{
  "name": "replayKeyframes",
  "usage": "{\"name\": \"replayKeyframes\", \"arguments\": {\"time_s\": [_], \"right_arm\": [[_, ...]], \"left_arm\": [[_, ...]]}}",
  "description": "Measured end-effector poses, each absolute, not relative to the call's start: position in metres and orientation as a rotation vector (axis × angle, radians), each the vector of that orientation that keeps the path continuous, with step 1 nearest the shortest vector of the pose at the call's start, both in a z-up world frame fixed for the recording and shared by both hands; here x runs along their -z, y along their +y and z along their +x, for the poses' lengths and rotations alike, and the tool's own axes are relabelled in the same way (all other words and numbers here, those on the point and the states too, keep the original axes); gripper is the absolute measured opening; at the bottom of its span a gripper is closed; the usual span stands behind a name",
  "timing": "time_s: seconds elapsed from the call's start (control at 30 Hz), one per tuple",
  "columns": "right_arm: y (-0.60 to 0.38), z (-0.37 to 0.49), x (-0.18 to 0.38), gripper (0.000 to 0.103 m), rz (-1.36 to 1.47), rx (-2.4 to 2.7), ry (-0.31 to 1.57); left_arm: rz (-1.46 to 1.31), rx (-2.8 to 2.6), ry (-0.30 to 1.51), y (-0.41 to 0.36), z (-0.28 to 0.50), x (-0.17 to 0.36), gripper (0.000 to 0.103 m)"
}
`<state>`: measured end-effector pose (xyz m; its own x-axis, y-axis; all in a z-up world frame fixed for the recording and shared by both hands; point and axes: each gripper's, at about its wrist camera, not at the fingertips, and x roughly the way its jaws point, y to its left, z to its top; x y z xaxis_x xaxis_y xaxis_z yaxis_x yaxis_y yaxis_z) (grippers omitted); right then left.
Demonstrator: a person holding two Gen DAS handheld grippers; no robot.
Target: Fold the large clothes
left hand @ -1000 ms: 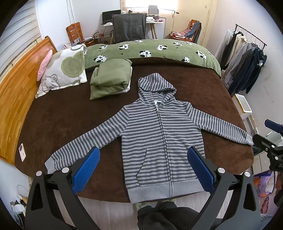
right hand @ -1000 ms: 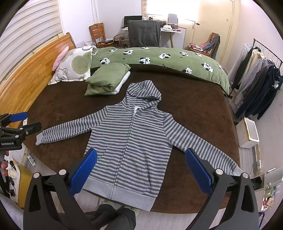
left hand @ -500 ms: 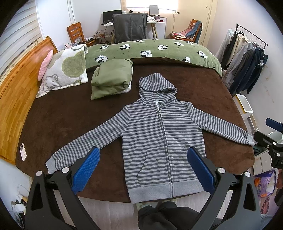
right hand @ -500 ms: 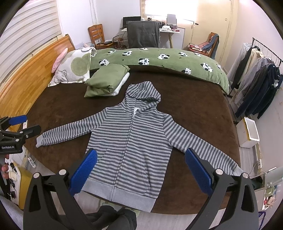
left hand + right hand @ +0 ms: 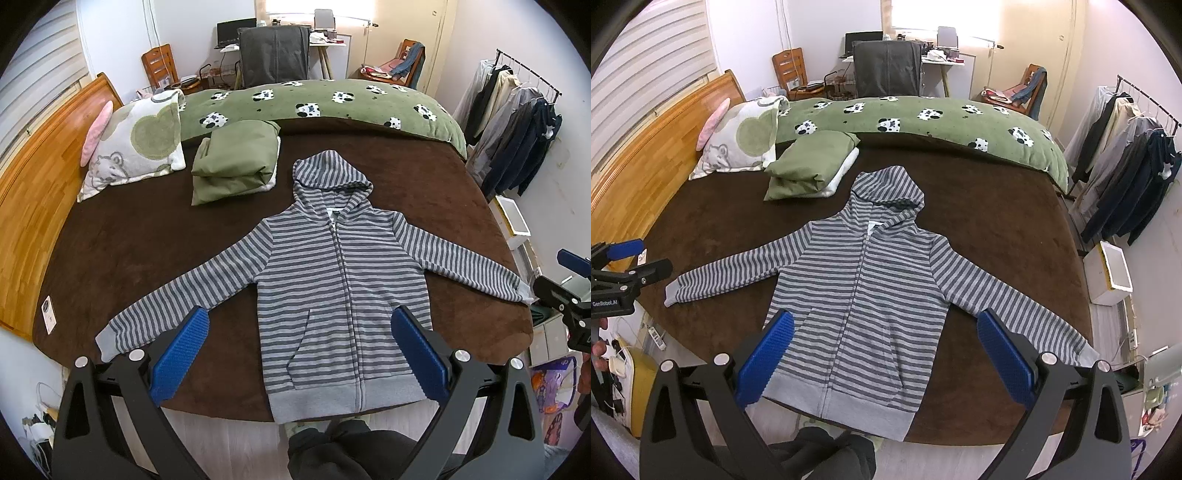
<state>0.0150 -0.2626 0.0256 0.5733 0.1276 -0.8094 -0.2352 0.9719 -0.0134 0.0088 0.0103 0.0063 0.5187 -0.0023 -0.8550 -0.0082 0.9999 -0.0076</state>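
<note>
A grey striped zip hoodie [image 5: 332, 288] lies flat and face up on the brown bed [image 5: 147, 236], sleeves spread out, hood toward the far side; it also shows in the right wrist view [image 5: 864, 295]. My left gripper [image 5: 299, 354] is open and empty, held above the hoodie's hem near the bed's front edge. My right gripper [image 5: 882, 354] is open and empty, also above the hem. Each gripper shows at the edge of the other's view: the right one [image 5: 561, 295] by the right cuff, the left one [image 5: 620, 273] by the left cuff.
A folded green cover [image 5: 236, 162], a patterned pillow [image 5: 136, 144] and a green panda blanket [image 5: 325, 103] lie at the far side. A wooden headboard [image 5: 33, 177] is on the left. A clothes rack [image 5: 517, 125] and a white box [image 5: 515, 221] stand right.
Both grippers have drifted slightly; the views shift a little. The hoodie lies as before and both grippers stay open.
</note>
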Motion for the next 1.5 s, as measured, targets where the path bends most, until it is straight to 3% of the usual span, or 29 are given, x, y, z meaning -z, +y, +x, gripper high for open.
{"name": "replayKeyframes", "arguments": {"time_s": [0.57,1.03,1.5], "right_arm": [[-0.231,0.045,-0.032,0.097,-0.208,-0.307,0.929],[-0.100,0.105,-0.020,0.097,-0.380,-0.592,0.899],[0.029,0.165,0.031,0.097,-0.483,-0.584,0.881]], "left_arm": [[-0.107,-0.124,1.015,0.035,0.008,-0.004,0.097],[-0.333,-0.492,1.003,0.138,-0.055,0.013,0.097],[-0.474,-0.610,1.049,0.254,-0.047,0.087,0.097]]}}
